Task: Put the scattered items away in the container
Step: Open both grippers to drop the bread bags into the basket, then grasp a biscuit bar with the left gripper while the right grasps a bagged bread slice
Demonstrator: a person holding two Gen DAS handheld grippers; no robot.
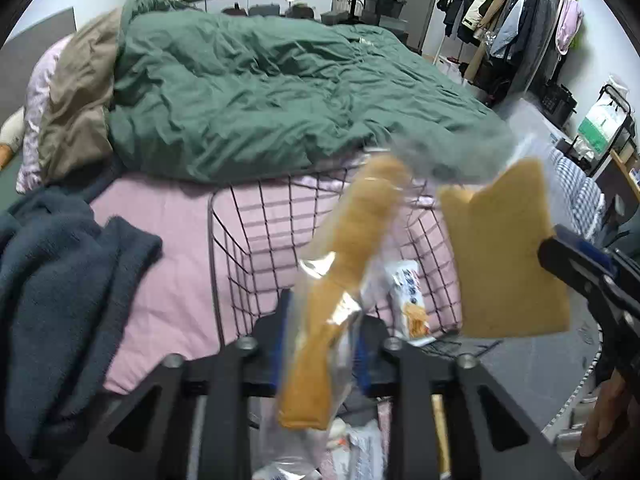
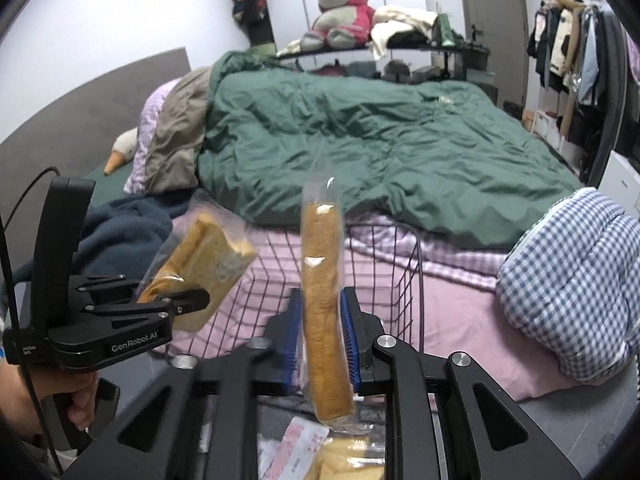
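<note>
A dark wire basket (image 1: pixel 224 248) stands on the pink bedsheet, also in the right wrist view (image 2: pixel 404 264). A white snack packet (image 1: pixel 412 300) lies inside it. My left gripper (image 1: pixel 320 340) is shut on a bagged bread slice (image 1: pixel 352 248) and holds it above the basket's near edge; it also shows in the right wrist view (image 2: pixel 180 304) with its slice (image 2: pixel 208 252). My right gripper (image 2: pixel 322 328) is shut on another bagged bread slice (image 2: pixel 322 300), held upright over the basket; that slice shows in the left wrist view (image 1: pixel 504 256).
A green duvet (image 1: pixel 260 92) covers the bed behind the basket. A dark blue fleece (image 1: pixel 60 280) lies left of it. A blue checked pillow (image 2: pixel 568 288) lies to the right. More packets (image 2: pixel 304 452) lie on the grey floor below the grippers. A clothes rack (image 1: pixel 516 24) stands far right.
</note>
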